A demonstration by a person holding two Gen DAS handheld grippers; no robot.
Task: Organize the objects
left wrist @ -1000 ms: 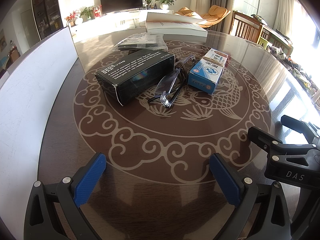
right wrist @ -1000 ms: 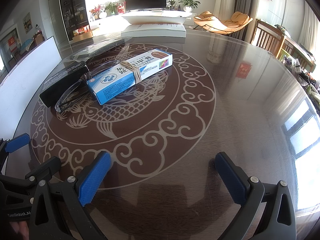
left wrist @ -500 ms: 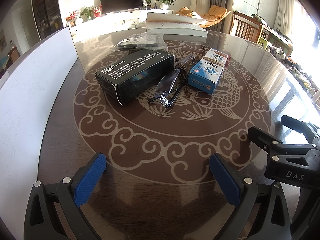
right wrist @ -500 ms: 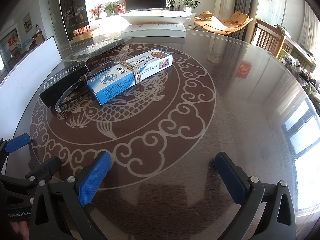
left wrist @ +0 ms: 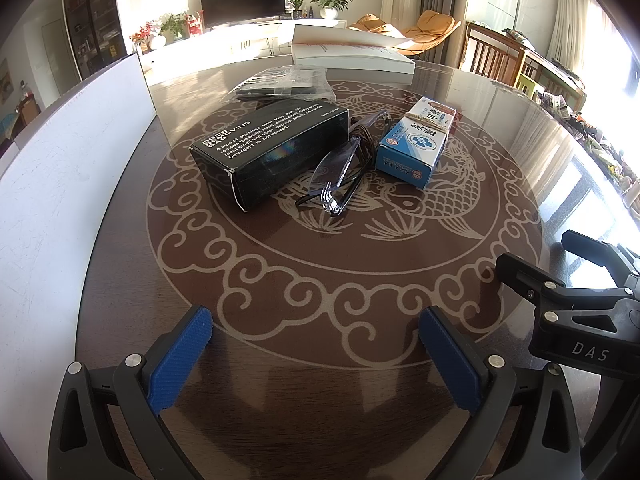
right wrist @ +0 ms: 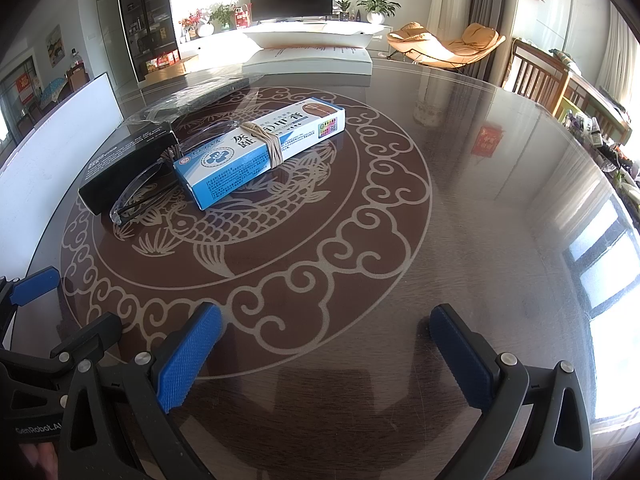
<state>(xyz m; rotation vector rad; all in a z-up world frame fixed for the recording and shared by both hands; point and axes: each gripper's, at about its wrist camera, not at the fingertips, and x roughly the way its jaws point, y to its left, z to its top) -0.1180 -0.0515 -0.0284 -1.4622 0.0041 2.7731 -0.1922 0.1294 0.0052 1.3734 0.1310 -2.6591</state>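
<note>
Two grippers, both spread wide and holding nothing, low over the near edge of the table.

Left wrist view: left gripper (left wrist: 316,354) hangs over the dark round glass-topped table with the pale carp and cloud pattern (left wrist: 280,288). Items sit well ahead in one cluster: black rectangular carton with white print (left wrist: 268,152), clear rimless glasses with dark arms (left wrist: 340,168) just beside it, then the blue-and-white medicine carton bound with a rubber band (left wrist: 416,144). Crinkled clear plastic bag with something dark inside (left wrist: 280,84) and open white book (left wrist: 352,52) lie behind.

Right wrist view: right gripper (right wrist: 324,354) faces the medicine carton (right wrist: 260,152); glasses (right wrist: 140,192) wedged between cartons.

Likely next: pick one carton. Approach square across its short width, keep clear of the glasses.
</note>
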